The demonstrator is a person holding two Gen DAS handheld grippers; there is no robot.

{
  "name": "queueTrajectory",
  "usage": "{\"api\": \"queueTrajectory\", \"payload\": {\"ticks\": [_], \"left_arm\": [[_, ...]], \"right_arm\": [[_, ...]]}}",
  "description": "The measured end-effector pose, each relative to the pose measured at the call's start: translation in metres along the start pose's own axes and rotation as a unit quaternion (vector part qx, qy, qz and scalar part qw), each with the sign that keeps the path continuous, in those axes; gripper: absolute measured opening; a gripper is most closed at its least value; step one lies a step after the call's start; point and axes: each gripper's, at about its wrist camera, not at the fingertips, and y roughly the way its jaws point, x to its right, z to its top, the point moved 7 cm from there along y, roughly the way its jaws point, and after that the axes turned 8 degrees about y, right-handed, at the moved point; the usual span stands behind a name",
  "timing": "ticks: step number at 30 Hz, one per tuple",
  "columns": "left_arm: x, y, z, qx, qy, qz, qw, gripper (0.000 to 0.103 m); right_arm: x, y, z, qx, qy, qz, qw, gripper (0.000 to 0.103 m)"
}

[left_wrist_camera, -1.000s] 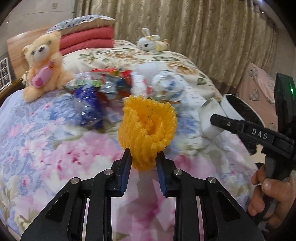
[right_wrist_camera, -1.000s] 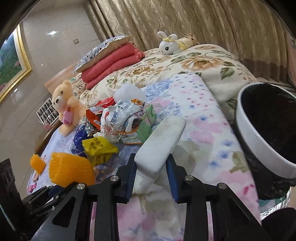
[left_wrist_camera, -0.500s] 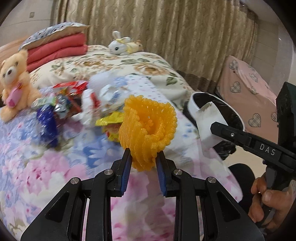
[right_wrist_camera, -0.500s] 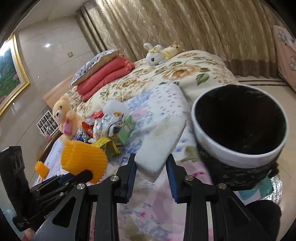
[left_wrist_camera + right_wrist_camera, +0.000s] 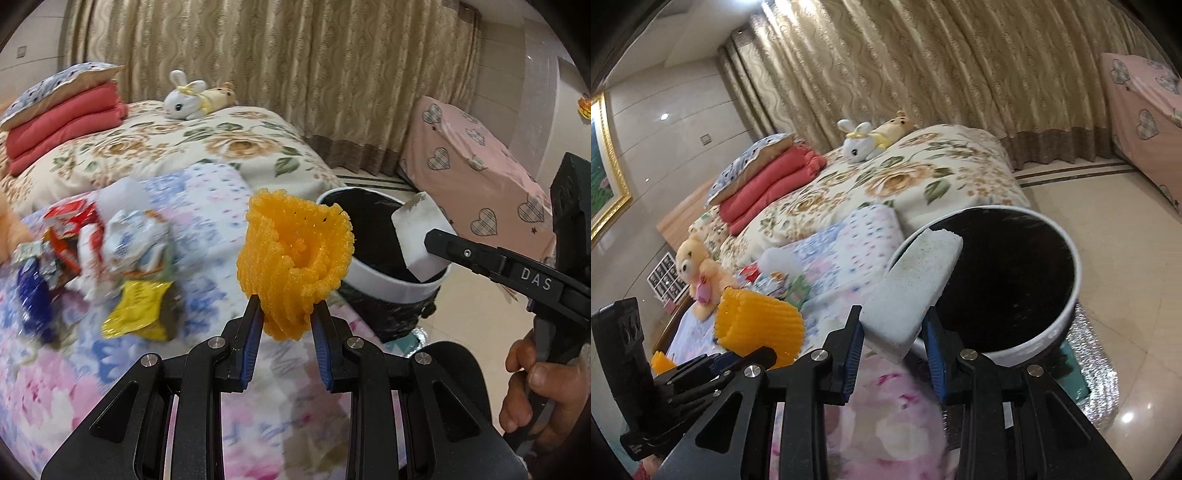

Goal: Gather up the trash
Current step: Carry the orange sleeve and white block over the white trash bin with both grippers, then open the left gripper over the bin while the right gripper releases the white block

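Note:
My left gripper (image 5: 286, 312) is shut on a crumpled orange foam net (image 5: 295, 254), held above the bed's edge. In the right wrist view that orange foam net (image 5: 759, 325) shows at the lower left. My right gripper (image 5: 893, 326) is shut on a white foam block (image 5: 916, 291), whose far end reaches over the rim of the white trash bin (image 5: 1067, 317) with its black liner. The white foam block (image 5: 419, 236) and the bin (image 5: 384, 277) also appear at the right of the left wrist view. A pile of wrappers (image 5: 122, 254) lies on the floral bedspread.
A teddy bear (image 5: 698, 273), a toy rabbit (image 5: 184, 101), red folded blankets (image 5: 62, 125) and a pillow sit on the bed. Curtains hang behind. A pink heart-patterned cover (image 5: 476, 173) stands at the right. A hand (image 5: 535, 387) holds the right gripper. Glossy tile floor surrounds the bin.
Both grippers have swung from over the bed towards the bin, each keeping its hold. The bin has come nearer the middle of both views, and the wrapper pile has slid left.

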Motion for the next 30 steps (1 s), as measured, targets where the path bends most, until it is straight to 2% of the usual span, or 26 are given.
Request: {"api": "queueTrajectory", "payload": {"ticks": [12,22,28,30], "left_arm": [[0.037,0.035,0.038,-0.011,0.030,-0.036,0.9989,0.025],[0.059,0.065,0.052,-0.036,0.038,-0.065,0.9966,0.026],[0.061,0.076,0.055,-0.039,0.037,-0.068,0.9963,0.036],[0.060,0.077,0.055,-0.039,0.036,-0.066,0.9964,0.045]], "right_arm": [[0.036,0.011,0.021,-0.009,0.015,-0.021,1.000,0.033],[0.058,0.020,0.028,-0.023,0.030,-0.027,0.999,0.033],[0.065,0.026,0.030,-0.031,0.038,-0.030,0.998,0.037],[0.067,0.028,0.030,-0.035,0.040,-0.035,0.998,0.039]]}}
